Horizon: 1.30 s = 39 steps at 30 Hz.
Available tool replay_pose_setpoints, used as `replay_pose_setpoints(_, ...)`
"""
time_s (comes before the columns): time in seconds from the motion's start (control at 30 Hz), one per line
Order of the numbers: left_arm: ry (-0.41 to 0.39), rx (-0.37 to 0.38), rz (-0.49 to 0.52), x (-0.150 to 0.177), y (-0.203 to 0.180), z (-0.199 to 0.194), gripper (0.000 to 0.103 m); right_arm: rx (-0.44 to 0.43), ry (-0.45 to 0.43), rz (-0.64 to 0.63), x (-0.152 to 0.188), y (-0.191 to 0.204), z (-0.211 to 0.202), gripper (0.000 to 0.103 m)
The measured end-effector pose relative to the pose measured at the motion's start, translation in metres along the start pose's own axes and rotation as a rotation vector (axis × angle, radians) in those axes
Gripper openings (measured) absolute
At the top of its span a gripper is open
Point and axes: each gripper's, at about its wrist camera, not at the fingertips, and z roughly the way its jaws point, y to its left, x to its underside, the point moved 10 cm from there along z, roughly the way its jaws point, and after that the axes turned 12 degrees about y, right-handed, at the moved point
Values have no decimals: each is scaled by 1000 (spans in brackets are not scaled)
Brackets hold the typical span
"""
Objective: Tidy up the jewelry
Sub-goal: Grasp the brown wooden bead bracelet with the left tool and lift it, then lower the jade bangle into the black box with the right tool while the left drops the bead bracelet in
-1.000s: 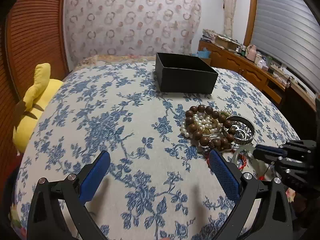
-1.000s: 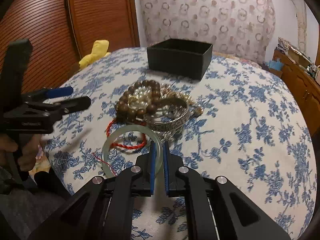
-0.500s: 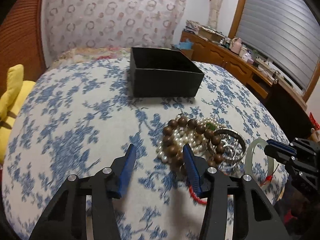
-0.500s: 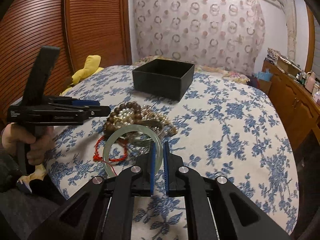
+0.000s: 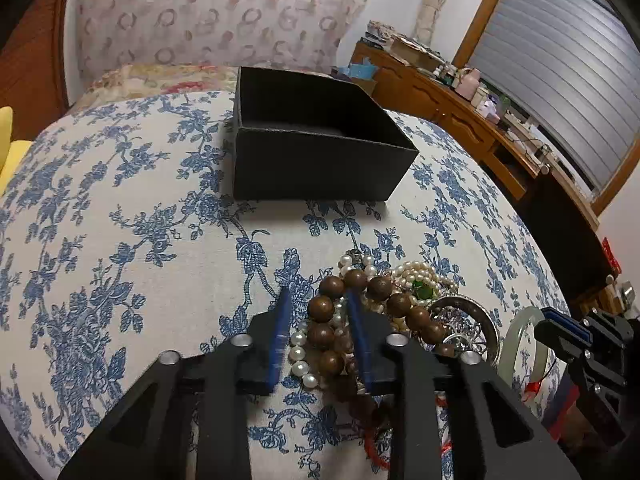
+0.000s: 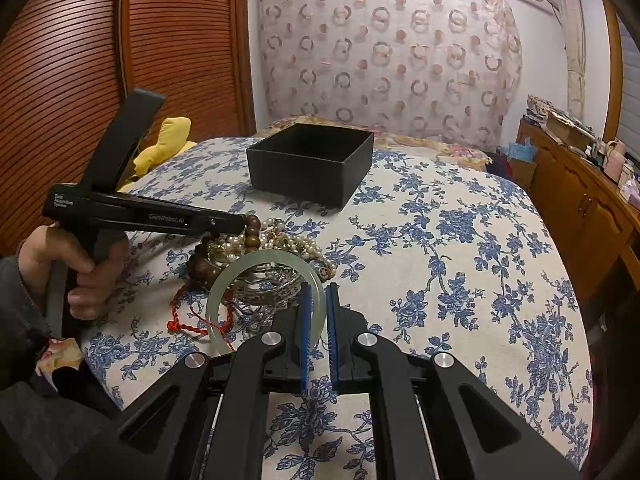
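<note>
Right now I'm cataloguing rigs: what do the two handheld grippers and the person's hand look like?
Both the left gripper and right gripper are matte black plastic frames with silver round bolts and ribbed blue finger pads. The left one's side carries white lettering, "GenRobot.AI", and a pistol-style handle. The bare left hand emerges from a dark grey sleeve. No cables visible.

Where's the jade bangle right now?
The jade bangle is clamped at its rim in the right gripper, low in the right wrist view, just in front of the jewelry pile, with the black box farther back.
</note>
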Motion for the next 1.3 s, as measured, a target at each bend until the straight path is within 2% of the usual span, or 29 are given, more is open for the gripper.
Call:
replay_pose_setpoints(0.03,1,9,-1,-1,0,0,18,-1,0,1,0,-1,1,8)
replay_pose_setpoints(0.1,-7,7,1,-1,0,-2,16,1,0,0,0,-1,1,8)
replay_pose_setpoints(0.13,-15,3,6,-2,-2,-3,12,1,0,0,0,-1,1,8)
replay_pose_setpoints(0.53,-152,-2,60,-18,-20,-53,12,10,-21,0,-10,-7,-1,8)
replay_pose_setpoints(0.9,-259,3,118,-53,-42,-103,12,28,-74,-39,-53,-12,1,8)
replay_pose_setpoints(1.3,-313,-34,119,-108,-31,-122,12,40,-116,-45,-109,-33,14,8)
